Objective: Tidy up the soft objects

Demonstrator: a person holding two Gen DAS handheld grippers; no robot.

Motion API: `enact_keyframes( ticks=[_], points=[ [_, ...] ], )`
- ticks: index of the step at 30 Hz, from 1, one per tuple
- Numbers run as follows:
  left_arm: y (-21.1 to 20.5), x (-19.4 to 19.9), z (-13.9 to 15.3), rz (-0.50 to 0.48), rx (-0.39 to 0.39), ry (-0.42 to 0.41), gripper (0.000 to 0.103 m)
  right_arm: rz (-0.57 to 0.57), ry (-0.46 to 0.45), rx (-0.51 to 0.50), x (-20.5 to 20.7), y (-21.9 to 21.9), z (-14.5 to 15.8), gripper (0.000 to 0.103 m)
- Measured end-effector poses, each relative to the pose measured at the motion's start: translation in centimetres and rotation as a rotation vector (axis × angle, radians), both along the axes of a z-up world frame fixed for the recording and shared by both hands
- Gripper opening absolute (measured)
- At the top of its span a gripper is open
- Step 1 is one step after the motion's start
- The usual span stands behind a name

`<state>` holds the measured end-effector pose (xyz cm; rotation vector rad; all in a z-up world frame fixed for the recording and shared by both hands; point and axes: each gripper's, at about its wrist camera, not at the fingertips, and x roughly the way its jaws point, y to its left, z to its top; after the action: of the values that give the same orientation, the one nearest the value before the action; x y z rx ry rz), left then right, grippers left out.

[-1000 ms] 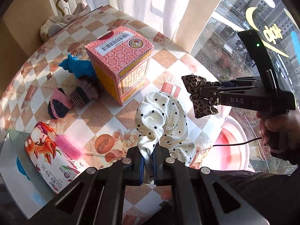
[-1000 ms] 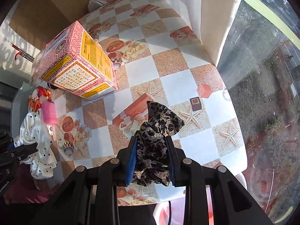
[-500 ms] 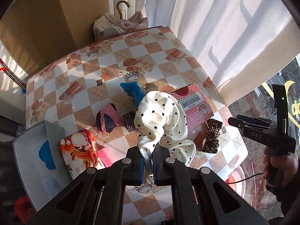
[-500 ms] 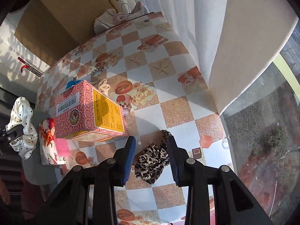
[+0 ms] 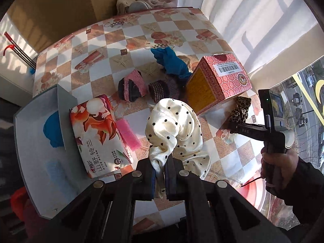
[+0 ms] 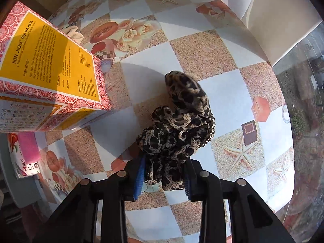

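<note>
Beside the box (image 6: 46, 77), the right gripper (image 6: 165, 179) is closing on the leopard scrunchie (image 6: 178, 125), while the left gripper (image 5: 160, 174) pinches the dotted scrunchie (image 5: 174, 133)

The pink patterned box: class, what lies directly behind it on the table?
Behind the pink patterned box a blue glove lies on the checked tablecloth, partly showing; its lower end is hidden by the box, as is anything else there.

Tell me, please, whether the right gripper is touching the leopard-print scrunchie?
Touching: the right wrist view shows the closing right gripper with both pads against the leopard-print scrunchie.
</note>
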<state>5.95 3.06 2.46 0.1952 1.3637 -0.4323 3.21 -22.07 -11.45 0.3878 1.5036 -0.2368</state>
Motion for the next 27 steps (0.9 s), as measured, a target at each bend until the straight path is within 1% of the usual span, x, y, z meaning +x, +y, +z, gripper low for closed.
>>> enact_keyframes(
  ticks=[2, 5, 8, 11, 13, 15, 17, 20, 23, 27],
  points=[
    [0.1, -0.1, 0.0, 0.0, -0.002, -0.001, 0.008, -0.009, -0.058, 0.026, -0.4, -0.1, 1.7, 0.023],
    [0.0, 0.1, 0.4, -0.006, -0.011, -0.015, 0.008, -0.046, -0.172, 0.066, -1.8, -1.1, 5.5, 0.022],
    [-0.6, 0.4, 0.6, -0.017, -0.025, -0.021, 0.008, -0.06, -0.257, 0.061, -3.4, -2.1, 9.2, 0.022],
    [-2.0, 1.1, 0.8, -0.048, -0.033, -0.026, 0.008, -0.059, -0.29, 0.031, -4.0, -3.3, 12.1, 0.022],
    [-3.3, 1.8, 1.2, -0.071, -0.023, -0.045, 0.008, -0.065, -0.303, 0.001, -3.9, -3.8, 14.1, 0.022],
    [-4.5, 2.9, 2.2, -0.086, -0.032, -0.076, 0.008, -0.07, -0.324, -0.017, -2.5, -4.7, 15.9, 0.022],
    [-5.2, 4.2, 3.1, -0.082, -0.029, -0.109, 0.008, -0.052, -0.348, -0.037, -1.0, -4.7, 17.8, 0.022],
    [-4.9, 5.9, 3.9, -0.041, -0.021, -0.13, 0.008, 0.008, -0.394, -0.058, 1.6, -2.5, 20.4, 0.023],
    [-3.3, 7.1, 4.3, 0.02, -0.018, -0.136, 0.008, 0.089, -0.424, -0.057, 4.0, 0.9, 22.3, 0.023],
    [-0.2, 7.6, 4.0, 0.101, -0.004, -0.122, 0.008, 0.206, -0.419, -0.02, 6.5, 6.8, 22.4, 0.023]
  ],
)
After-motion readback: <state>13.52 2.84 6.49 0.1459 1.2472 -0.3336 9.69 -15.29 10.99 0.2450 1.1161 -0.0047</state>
